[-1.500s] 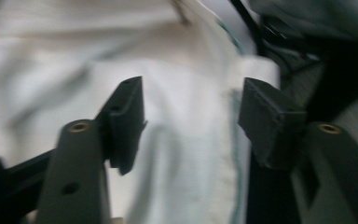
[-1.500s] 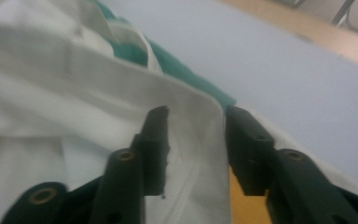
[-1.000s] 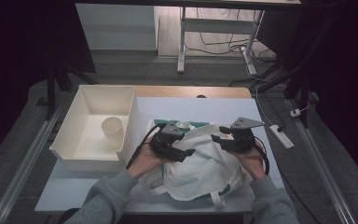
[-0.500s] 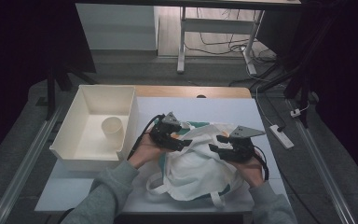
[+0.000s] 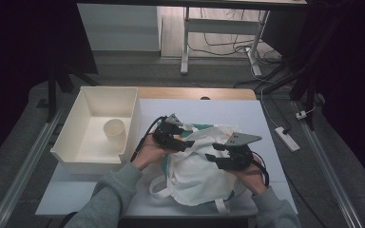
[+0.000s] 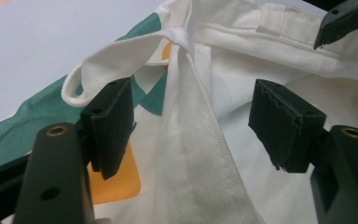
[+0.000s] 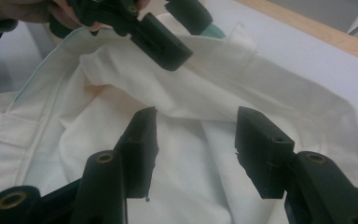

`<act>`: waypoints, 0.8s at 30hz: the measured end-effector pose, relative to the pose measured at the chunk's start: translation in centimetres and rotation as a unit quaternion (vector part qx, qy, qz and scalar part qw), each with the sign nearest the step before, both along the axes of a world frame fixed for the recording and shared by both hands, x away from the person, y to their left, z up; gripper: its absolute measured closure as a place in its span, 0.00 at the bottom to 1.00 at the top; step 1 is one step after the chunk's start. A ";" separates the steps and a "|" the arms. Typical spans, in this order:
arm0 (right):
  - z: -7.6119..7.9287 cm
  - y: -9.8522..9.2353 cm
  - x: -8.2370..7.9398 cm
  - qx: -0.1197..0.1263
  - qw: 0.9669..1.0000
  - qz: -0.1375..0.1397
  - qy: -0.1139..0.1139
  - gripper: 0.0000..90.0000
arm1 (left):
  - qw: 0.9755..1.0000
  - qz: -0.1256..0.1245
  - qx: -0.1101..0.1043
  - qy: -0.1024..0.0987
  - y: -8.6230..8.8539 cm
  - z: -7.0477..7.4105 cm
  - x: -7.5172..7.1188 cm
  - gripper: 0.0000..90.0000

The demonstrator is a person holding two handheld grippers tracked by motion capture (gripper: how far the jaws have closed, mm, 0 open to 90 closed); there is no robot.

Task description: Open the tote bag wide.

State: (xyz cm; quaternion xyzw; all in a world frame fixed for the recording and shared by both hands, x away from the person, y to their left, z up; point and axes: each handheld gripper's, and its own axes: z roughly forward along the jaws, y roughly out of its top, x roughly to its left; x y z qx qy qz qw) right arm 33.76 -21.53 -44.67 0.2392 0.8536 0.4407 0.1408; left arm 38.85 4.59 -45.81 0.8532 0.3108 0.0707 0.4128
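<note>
I am holding both tongs, left (image 5: 186, 142) and right (image 5: 215, 158), open over the white cloth bag (image 5: 197, 173), gripping nothing.

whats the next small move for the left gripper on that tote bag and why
Probably close the left gripper on the fold of white fabric standing between its jaws. The jaws are open and the pads do not press on the tote bag, whose fold and handle loop lie right there. The right gripper is open too, over the bag's rim, so nothing is holding the bag yet.
</note>
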 end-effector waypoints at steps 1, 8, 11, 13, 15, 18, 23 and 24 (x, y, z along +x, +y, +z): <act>0.0 0.1 0.0 -0.003 1.000 0.002 -0.001 0.55 | 1.000 -0.001 -0.001 -0.001 0.0 0.0 0.0 0.35; 0.3 0.6 -0.4 -0.010 1.000 0.014 -0.005 0.55 | 1.000 -0.005 0.005 -0.006 0.1 -0.3 0.1 0.47; 0.4 0.8 -0.5 -0.008 1.000 0.016 -0.003 0.55 | 1.000 0.000 0.010 -0.016 0.0 -0.7 0.1 0.60; 0.3 0.9 -0.6 -0.011 1.000 0.019 -0.004 0.55 | 1.000 0.001 0.013 -0.017 0.0 -0.9 0.2 0.71; 0.3 1.0 -0.6 -0.014 1.000 0.021 -0.002 0.55 | 1.000 0.004 0.016 -0.022 0.2 -1.1 0.2 0.83; 0.3 1.1 -0.6 -0.015 1.000 0.024 0.002 0.55 | 1.000 0.003 0.012 -0.028 0.4 -1.3 0.3 0.94; 0.2 2.1 -1.0 -0.025 0.999 0.035 0.012 0.55 | 1.000 0.006 0.013 -0.025 0.6 -1.5 0.6 0.95; 0.1 2.4 -1.1 -0.029 0.999 0.041 0.015 0.55 | 1.000 0.008 0.012 -0.025 0.7 -1.6 0.6 0.95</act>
